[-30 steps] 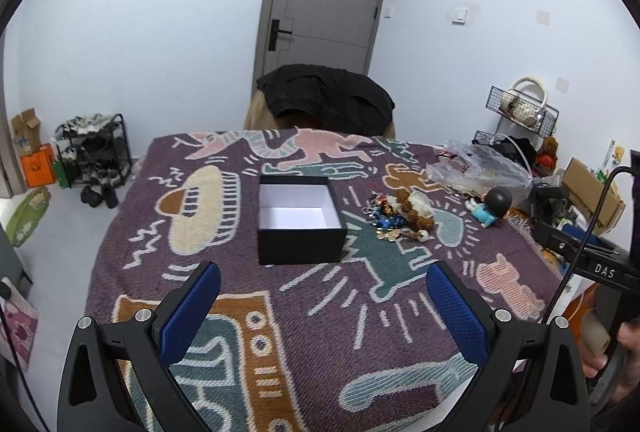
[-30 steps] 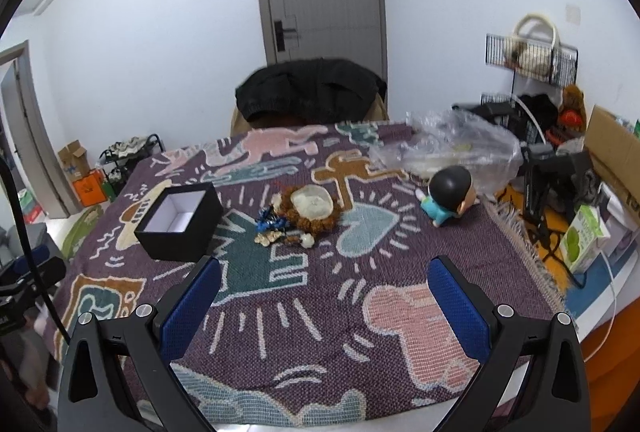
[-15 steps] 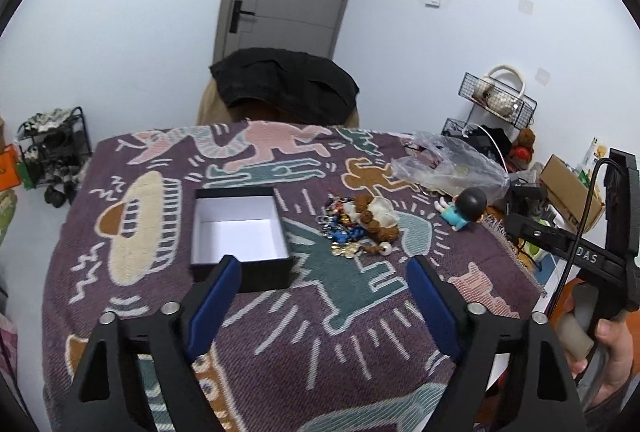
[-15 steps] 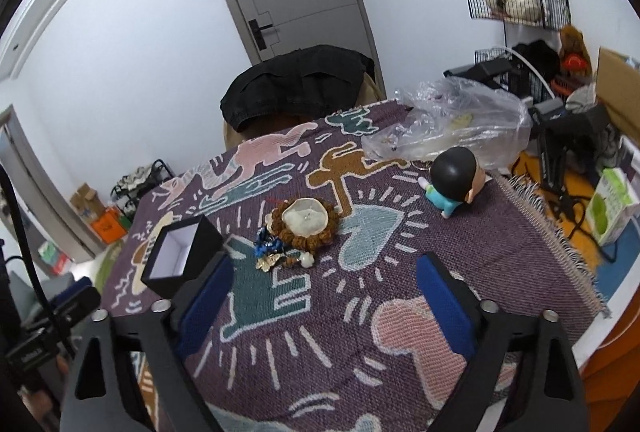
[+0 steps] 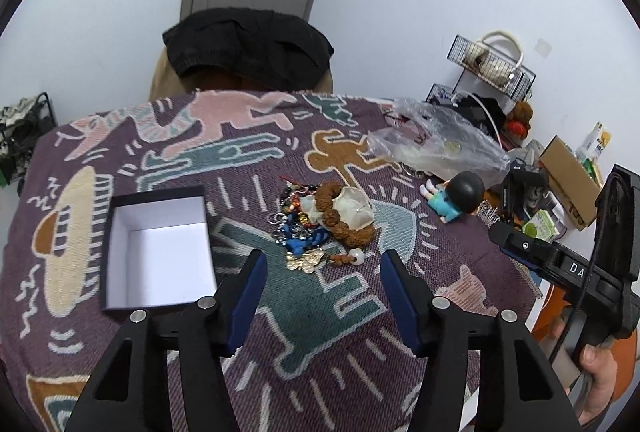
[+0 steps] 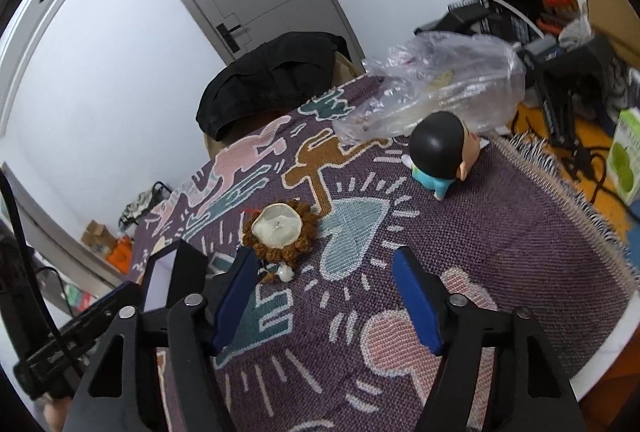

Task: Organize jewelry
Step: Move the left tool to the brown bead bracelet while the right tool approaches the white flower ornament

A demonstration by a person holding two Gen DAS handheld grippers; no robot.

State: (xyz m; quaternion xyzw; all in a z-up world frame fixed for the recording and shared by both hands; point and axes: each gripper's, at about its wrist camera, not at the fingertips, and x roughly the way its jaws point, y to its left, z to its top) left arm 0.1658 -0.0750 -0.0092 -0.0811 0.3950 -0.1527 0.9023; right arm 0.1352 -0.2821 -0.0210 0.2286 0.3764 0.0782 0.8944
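Observation:
A black box point(image 5: 160, 252) with a white inside stands open on the patterned cloth. To its right lies a jewelry pile point(image 5: 316, 228): a brown bead bracelet point(image 6: 280, 228) around a cream pouch, blue beads, a gold piece and a white bead. My left gripper point(image 5: 323, 260) hovers just short of the pile with its jaws closing and nothing between them. My right gripper point(image 6: 324, 254) hangs to the right of the pile, tilted, its jaws also closing on nothing. In the right wrist view, the left finger partly hides the box point(image 6: 176, 272).
A toy figure point(image 5: 456, 198) with a black head and a crumpled clear plastic bag point(image 5: 436, 148) lie at the right of the table. A chair with a black jacket point(image 5: 248, 48) stands behind it. The fringed cloth edge point(image 6: 560, 184) marks the table's right side, with clutter beyond.
Both grippers have moved forward toward the jewelry pile, and their jaws have narrowed. The right wrist view has rolled, so the table now looks tilted.

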